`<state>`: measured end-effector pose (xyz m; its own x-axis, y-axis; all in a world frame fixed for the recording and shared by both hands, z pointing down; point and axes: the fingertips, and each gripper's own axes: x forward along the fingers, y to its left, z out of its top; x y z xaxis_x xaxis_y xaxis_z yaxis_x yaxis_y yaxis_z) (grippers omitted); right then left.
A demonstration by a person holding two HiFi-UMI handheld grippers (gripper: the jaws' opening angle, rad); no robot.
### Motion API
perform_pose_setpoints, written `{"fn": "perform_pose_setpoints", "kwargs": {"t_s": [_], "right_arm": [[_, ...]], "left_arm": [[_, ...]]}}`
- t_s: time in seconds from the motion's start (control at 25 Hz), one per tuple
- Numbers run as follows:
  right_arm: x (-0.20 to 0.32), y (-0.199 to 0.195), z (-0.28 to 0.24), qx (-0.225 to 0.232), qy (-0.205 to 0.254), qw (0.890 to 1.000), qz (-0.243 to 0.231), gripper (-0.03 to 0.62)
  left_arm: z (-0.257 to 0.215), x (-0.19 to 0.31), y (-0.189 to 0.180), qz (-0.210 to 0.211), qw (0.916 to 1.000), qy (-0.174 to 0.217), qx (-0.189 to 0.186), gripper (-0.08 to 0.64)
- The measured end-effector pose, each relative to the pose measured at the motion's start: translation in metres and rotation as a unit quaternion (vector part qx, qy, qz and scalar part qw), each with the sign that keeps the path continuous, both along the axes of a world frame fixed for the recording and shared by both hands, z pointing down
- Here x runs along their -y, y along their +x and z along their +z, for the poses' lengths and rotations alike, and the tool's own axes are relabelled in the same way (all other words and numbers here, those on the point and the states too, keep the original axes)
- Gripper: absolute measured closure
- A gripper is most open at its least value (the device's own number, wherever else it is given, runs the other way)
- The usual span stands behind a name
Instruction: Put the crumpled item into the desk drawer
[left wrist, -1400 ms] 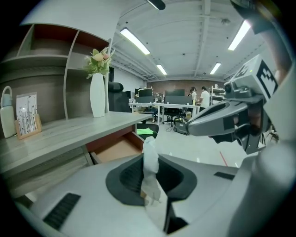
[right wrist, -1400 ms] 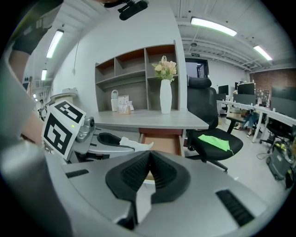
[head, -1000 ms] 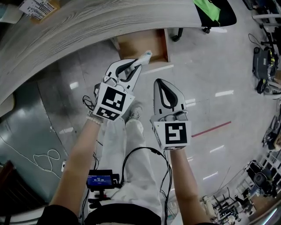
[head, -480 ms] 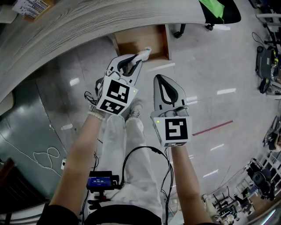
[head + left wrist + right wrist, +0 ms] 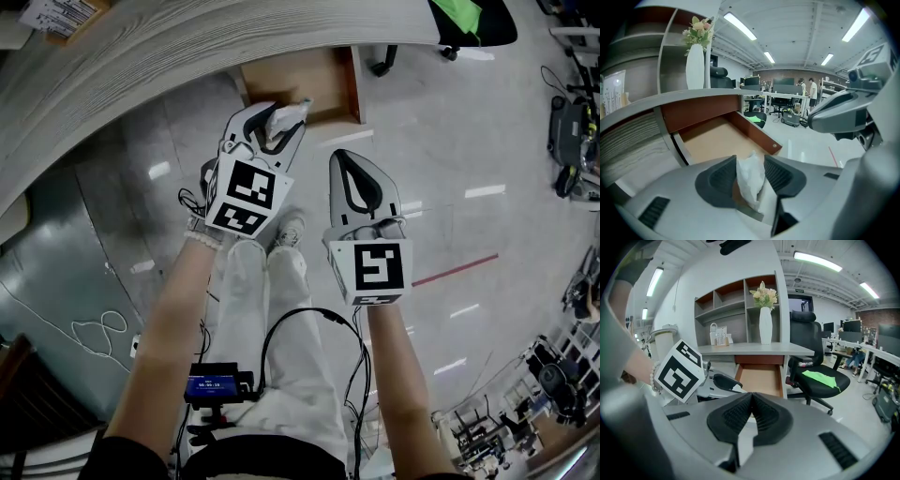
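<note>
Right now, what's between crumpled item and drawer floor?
Nothing: left gripper view shows the crumpled item between the just-opening jaws of the left tool, bare drawer floor beyond.

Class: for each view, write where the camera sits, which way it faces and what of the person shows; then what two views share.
Head view: on the head, facing steeply down at the floor; forearms, legs, left gripper, right gripper.
Left gripper view: on that gripper, facing the open drawer; its fingers, which have just been opening, with the crumpled item between them.
Right gripper view: on that gripper, facing the desk; its closed fingers, the left gripper beside.
Shared: both gripper views show the drawer.
</note>
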<state>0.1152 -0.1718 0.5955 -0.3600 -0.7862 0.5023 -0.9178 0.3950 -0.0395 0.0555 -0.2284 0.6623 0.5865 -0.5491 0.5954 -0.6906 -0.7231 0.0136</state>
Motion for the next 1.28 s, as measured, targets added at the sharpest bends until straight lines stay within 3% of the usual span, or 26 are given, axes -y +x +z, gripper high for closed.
{"fn": "perform_pose_setpoints", "kwargs": {"t_s": [0.32,0.56,0.72,0.76,0.84,0.92,1.28], "right_arm": [[0.003,-0.004,0.0,0.004,0.004,1.0,-0.001,0.591],[0.003,-0.003,-0.001,0.001,0.004,1.0,0.0,0.591],[0.001,-0.005,-0.003,0.001,0.004,1.0,0.003,0.591],[0.0,-0.005,-0.003,0.001,0.003,1.0,0.003,0.591],[-0.001,-0.007,-0.002,0.001,0.003,1.0,0.004,0.591],[-0.002,-0.007,-0.001,0.0,0.003,1.0,0.005,0.591],[-0.006,-0.006,-0.004,-0.003,0.004,1.0,0.013,0.591]], "left_arm": [[-0.002,0.0,-0.008,-0.01,0.9999,-0.001,-0.002,0.283],[-0.014,-0.003,-0.016,-0.023,0.9995,0.007,-0.022,0.276],[-0.017,-0.008,-0.02,-0.021,0.9996,0.013,-0.011,0.279],[-0.015,-0.009,-0.023,-0.022,0.9996,0.015,-0.003,0.315],[-0.012,-0.009,-0.028,-0.026,0.9994,0.02,0.01,0.451],[-0.012,-0.008,-0.03,-0.028,0.9992,0.025,0.009,0.527],[-0.025,-0.024,-0.027,-0.013,0.9997,0.02,-0.011,0.548]]}}
